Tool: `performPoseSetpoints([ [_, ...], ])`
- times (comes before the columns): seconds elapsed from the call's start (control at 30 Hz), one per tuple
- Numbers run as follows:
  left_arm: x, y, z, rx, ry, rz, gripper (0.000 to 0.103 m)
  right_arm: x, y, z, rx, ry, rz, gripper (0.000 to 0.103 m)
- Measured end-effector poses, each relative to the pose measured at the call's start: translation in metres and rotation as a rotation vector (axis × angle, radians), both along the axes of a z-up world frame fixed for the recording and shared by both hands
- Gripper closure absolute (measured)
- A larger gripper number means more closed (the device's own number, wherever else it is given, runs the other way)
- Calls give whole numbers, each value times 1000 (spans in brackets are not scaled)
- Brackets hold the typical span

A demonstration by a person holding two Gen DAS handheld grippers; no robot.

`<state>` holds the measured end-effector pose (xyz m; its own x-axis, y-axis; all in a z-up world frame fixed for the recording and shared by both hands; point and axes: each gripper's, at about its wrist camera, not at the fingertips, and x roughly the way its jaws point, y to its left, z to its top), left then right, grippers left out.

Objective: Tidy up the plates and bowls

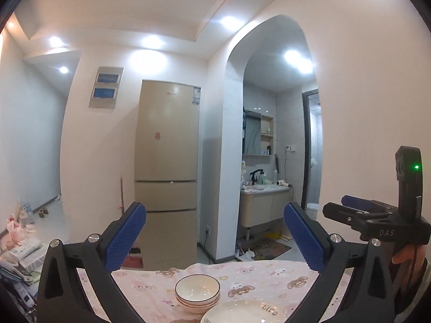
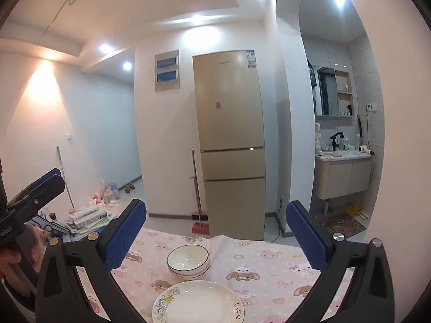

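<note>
Hovering above the tablecloth (image 2: 269,263), both grippers raised and pointing roughly level toward the fridge (image 2: 231,140). Left gripper (image 1: 215,237) jaws spread wide, nothing between. Right gripper (image 2: 215,231) likewise spread wide and empty.

Stack of bowls (image 2: 188,261) nested upright, mouths up, near table centre. Plate (image 2: 199,302) flat, face up, just in front of bowls, near table edge; "Life" lettering on right rim, cartoon print on left rim.

Likely glazed ceramic: stiff, slick, chip-prone, moderately heavy as a stack. Best hold probably a pinch across a rim, pads inside and outside the wall; plate probably needs an edge grip at the near rim. Round pieces, no long axis; symmetry axis vertical.
</note>
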<state>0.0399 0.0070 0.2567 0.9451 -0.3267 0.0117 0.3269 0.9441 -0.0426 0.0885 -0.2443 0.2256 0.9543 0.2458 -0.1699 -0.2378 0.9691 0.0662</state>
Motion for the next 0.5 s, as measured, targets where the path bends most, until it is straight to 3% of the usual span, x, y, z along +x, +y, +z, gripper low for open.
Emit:
performPoseSetpoints([
  [0.23,-43,-15,-6,27,-45,9,0,-54,6,-1,-53,-112,-71,0],
  [0.5,-61,-22,-58,28,-25,58,0,-93,4,-37,-75,-160,-146,0],
])
